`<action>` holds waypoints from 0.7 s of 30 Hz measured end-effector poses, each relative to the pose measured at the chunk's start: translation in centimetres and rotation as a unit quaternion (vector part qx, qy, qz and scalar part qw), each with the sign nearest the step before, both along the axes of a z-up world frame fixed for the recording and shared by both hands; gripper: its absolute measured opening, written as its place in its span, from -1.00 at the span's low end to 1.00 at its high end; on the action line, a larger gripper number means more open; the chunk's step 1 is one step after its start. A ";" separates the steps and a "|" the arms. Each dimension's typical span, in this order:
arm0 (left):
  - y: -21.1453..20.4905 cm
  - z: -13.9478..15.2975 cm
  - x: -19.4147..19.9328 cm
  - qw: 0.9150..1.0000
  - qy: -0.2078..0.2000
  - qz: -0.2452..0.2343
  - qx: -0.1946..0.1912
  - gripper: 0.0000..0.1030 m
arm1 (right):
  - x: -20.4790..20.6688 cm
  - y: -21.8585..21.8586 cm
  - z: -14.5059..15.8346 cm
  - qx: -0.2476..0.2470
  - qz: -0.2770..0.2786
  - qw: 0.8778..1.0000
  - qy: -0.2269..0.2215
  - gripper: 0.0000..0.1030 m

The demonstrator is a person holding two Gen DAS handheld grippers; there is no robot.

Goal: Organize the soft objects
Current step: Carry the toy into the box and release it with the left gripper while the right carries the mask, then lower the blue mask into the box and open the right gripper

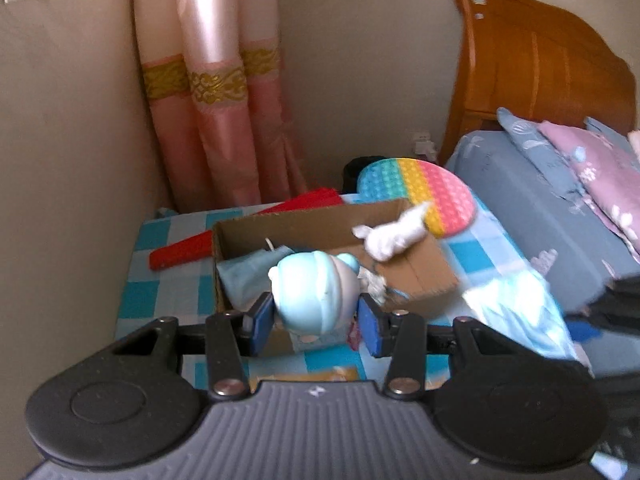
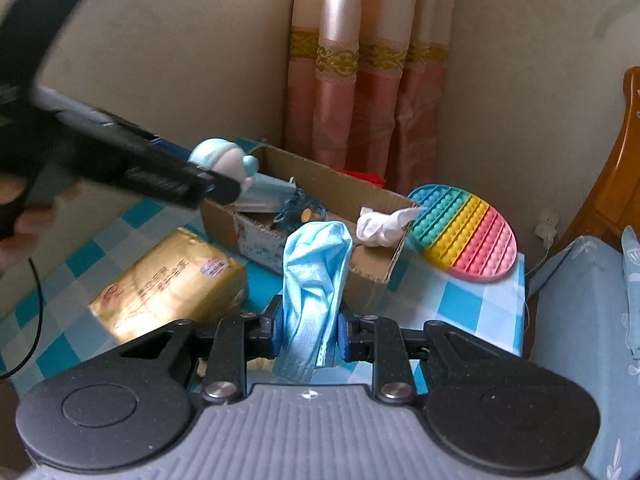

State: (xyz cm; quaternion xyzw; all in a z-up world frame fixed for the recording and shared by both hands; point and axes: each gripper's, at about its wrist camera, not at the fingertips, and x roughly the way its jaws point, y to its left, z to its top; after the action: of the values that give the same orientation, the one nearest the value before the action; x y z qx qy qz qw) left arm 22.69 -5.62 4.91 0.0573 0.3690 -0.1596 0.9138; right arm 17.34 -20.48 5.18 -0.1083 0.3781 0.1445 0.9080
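The left tool [image 1: 316, 320] clasped a pale blue plush toy [image 1: 314, 294] between its blue pads, just above the near end of the cardboard box [image 1: 312, 232] on the checked tabletop [image 1: 168, 292]; only the right wrist view showed that tool from outside, a blurred dark shape reaching in from the left, with the toy [image 2: 220, 160] over the box's far corner. That view alone also showed a gold-wrapped package [image 2: 168, 284] on the tabletop left of the right tool [image 2: 308, 332], which was clenched on a crumpled blue cloth [image 2: 314, 280]. A white cloth [image 2: 380, 226] lay over the box's right rim, touching the rainbow pop-it mat [image 2: 468, 232]. The box's other contents were too tangled to name.
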 end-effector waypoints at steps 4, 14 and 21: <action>-0.2 -0.8 3.1 1.000 0.009 0.014 0.010 -0.11 | 1.2 -0.1 0.0 -0.007 0.002 1.000 0.001 -0.43; 1.2 -1.4 3.5 0.998 -0.009 0.058 0.008 0.73 | 3.7 -0.2 -0.2 -0.021 -0.004 1.000 0.005 -0.43; 2.4 -0.3 -3.6 0.999 -0.038 0.036 0.014 0.87 | 6.0 0.4 0.4 -0.033 -0.004 0.999 -0.002 -0.43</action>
State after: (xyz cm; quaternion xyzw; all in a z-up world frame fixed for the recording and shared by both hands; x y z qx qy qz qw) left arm 19.10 -3.20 4.57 0.0628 0.3379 -0.1188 0.9316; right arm 23.33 -20.04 5.59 -0.1371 0.3813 0.1282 0.9052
